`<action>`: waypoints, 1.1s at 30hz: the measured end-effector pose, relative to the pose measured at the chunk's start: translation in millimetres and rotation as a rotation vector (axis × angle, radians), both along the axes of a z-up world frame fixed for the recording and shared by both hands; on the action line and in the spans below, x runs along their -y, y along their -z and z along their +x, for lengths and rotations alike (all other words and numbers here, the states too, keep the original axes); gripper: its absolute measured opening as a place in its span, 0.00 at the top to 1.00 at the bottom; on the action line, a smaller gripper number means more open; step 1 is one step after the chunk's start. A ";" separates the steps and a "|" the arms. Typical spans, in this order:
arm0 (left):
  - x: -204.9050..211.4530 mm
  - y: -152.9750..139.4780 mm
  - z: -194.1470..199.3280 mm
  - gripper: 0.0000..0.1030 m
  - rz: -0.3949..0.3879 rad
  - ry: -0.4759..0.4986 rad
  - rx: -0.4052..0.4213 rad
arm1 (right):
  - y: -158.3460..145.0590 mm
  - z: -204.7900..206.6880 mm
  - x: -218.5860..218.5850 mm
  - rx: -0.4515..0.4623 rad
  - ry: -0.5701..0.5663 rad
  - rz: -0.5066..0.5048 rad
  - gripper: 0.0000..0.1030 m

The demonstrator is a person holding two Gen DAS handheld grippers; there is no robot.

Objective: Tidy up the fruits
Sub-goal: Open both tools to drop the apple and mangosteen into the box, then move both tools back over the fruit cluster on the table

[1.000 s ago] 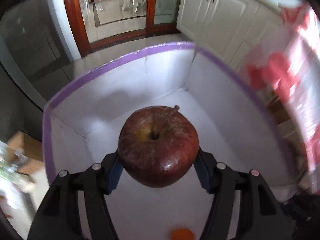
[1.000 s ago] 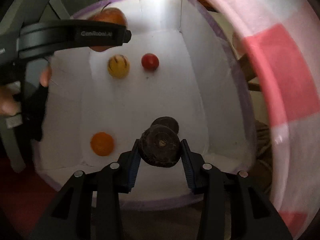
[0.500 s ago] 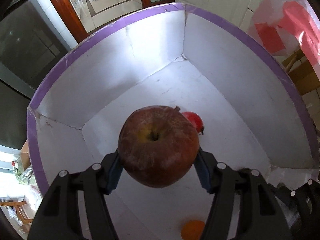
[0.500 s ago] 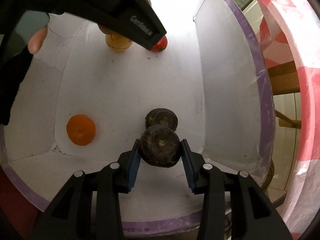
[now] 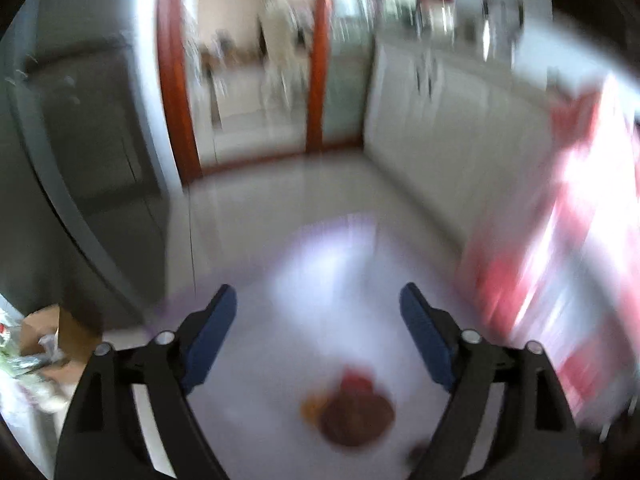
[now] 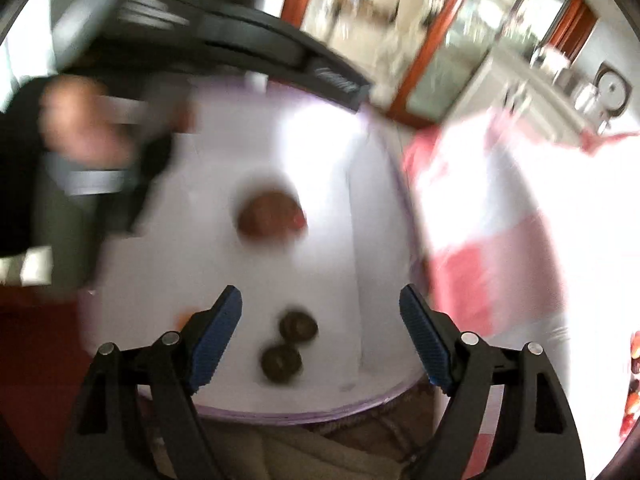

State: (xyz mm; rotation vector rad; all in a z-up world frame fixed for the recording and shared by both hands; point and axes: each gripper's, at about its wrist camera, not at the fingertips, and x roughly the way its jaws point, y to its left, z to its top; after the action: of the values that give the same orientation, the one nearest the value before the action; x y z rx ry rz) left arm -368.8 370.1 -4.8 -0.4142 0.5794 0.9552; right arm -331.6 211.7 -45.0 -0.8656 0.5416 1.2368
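Observation:
Both views are motion-blurred. My left gripper is open and empty, raised above the white box with a purple rim. The dark red apple lies on the box floor below it, beside a small red fruit and a yellow fruit. My right gripper is open and empty above the box's near end. Two dark brown round fruits lie side by side on the box floor. The apple lies farther in.
A red-and-white checked cloth hangs at the right of the box, also in the left wrist view. The other hand and left gripper body cross the top left. White cabinets and a wooden door frame stand behind.
Both grippers have opened and lifted away. The apple dropped from the left gripper onto the box floor. The dark fruit left the right gripper and lies by the other dark fruit.

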 end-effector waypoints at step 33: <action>325.3 -42.8 477.2 0.01 -0.154 0.834 0.134 | -55.6 402.8 479.1 -0.243 1.559 0.618 0.16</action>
State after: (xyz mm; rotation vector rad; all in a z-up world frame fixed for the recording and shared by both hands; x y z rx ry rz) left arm 108.4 44.9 38.0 -0.3224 0.6264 0.0840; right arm 71.2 -267.3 10.6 0.3290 0.7217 -0.0090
